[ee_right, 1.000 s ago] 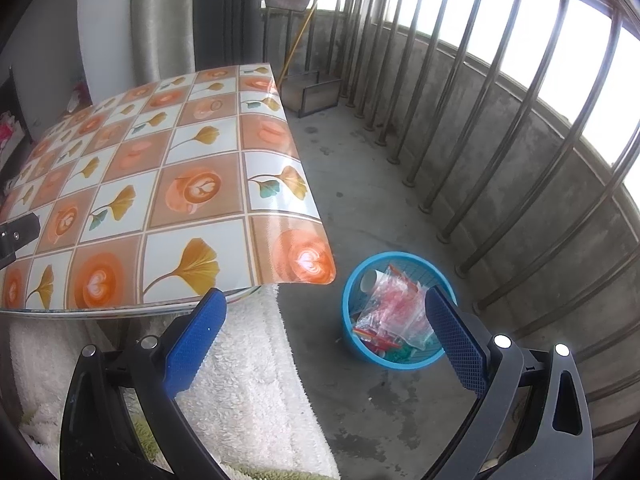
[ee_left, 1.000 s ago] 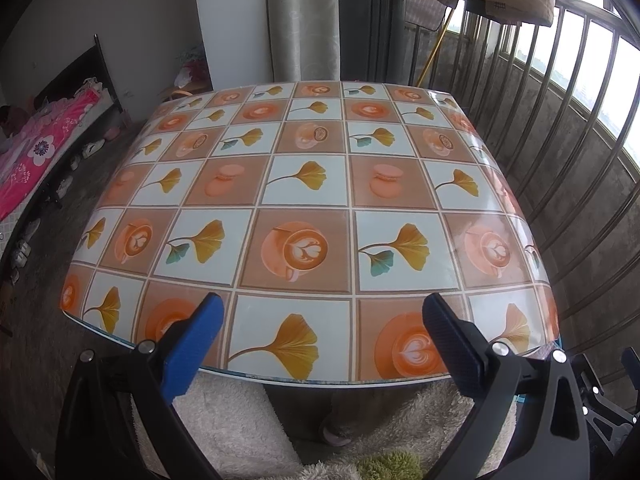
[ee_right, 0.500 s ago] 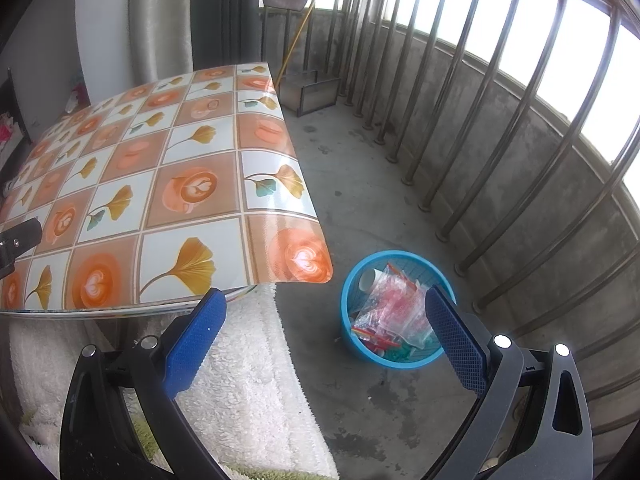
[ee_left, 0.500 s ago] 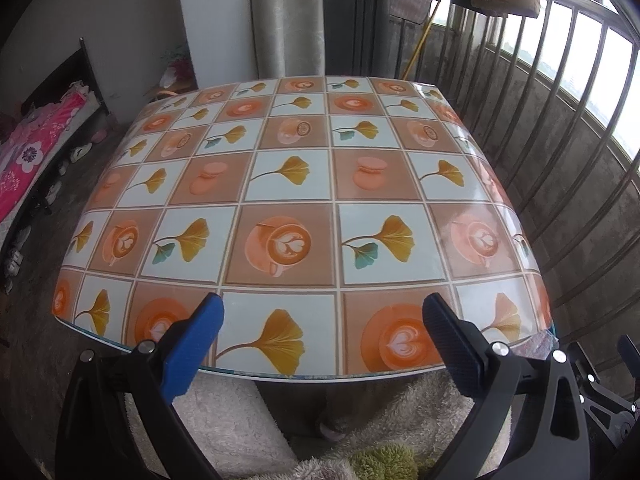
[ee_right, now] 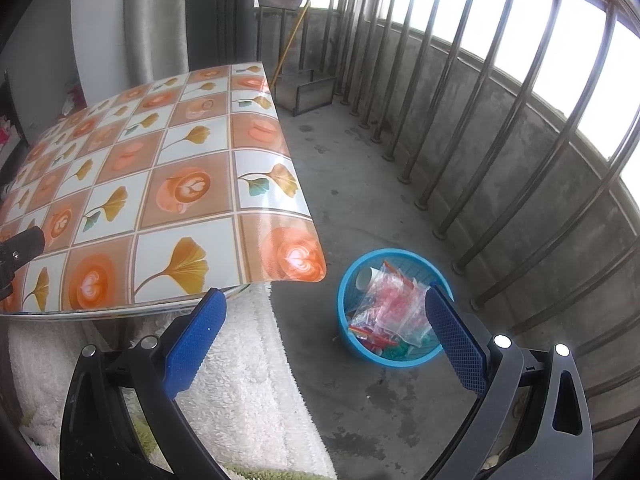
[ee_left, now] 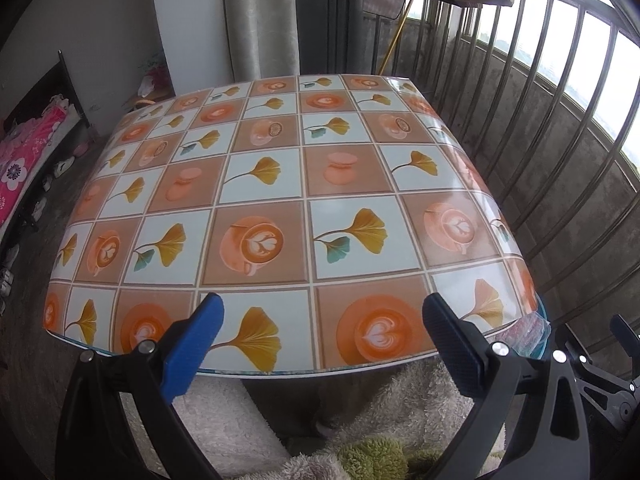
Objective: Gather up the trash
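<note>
A blue trash basket [ee_right: 348,280] stands on the concrete floor right of the table, holding clear plastic bags [ee_right: 394,308], a white cup and coloured scraps. Its rim [ee_left: 540,340] peeks out under the table's right corner in the left wrist view. My right gripper [ee_right: 326,320] hangs open above the floor between table edge and basket, with nothing between its blue pads. My left gripper [ee_left: 320,324] is open too, held over the near edge of the table [ee_left: 260,184], which wears a cloth with leaf and coffee-cup prints. No trash shows on the tabletop [ee_right: 120,200].
A metal railing [ee_right: 500,120] runs along the right side. A white fluffy rug [ee_right: 240,360] lies under the table's near edge. A grey pillar [ee_left: 260,20] and dark cabinet [ee_left: 328,28] stand behind the table; a bed with a pink cover [ee_left: 20,152] is at far left.
Both grippers have pulled back and risen a little, so the table looks smaller and farther in the left wrist view. Both stay open and the basket's contents are unchanged.
</note>
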{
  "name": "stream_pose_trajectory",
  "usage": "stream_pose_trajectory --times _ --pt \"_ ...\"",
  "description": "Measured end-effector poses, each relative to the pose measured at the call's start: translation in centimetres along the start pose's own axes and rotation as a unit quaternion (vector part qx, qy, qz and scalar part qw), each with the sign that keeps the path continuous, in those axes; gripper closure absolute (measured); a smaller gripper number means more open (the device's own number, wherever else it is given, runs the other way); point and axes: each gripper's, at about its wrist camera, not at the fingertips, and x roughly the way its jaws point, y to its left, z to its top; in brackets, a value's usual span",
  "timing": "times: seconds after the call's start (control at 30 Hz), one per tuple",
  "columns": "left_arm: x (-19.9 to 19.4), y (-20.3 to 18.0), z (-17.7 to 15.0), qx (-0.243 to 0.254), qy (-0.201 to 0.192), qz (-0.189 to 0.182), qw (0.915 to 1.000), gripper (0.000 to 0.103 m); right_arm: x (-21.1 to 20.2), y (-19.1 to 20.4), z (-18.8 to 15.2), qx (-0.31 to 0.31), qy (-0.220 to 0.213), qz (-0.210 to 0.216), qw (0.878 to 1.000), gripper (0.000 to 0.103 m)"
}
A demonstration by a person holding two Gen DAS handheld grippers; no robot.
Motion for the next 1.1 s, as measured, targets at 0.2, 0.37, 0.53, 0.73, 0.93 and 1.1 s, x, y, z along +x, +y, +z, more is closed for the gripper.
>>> stream_pose_trajectory --times 0.2,0.37,0.53,0.73,0.93,1.1 --pt "-0.01 -0.02 -0.04 0.000 0.001 0.000 1.0000 0.006 -0.07 -0.19 -0.02 0.000 -0.002 -0.001 1.000 0.007" --pt "0.00 0.02 -0.02 0.000 0.000 0.000 1.0000 0.006 -0.04 -0.44 0.07 0.008 -0.002 -0.006 1.000 0.007" --pt "0.03 0.02 -0.03 0.000 0.000 0.000 1.0000 0.006 -0.06 -0.44 0.19 0.009 -0.001 -0.007 1.000 0.007" --pt "0.07 0.05 -0.03 0.000 0.001 0.002 1.0000 0.006 -0.14 -0.40 0.18 0.010 0.000 -0.007 1.000 0.007" --pt "0.10 0.40 -0.23 -0.001 0.002 0.005 1.0000 0.006 -0.15 -0.40 0.14 0.011 0.000 -0.006 1.000 0.007" --pt "0.13 0.52 -0.23 -0.001 0.002 0.006 1.0000 0.006 -0.15 -0.25 0.18 0.010 -0.001 -0.006 1.000 0.007"
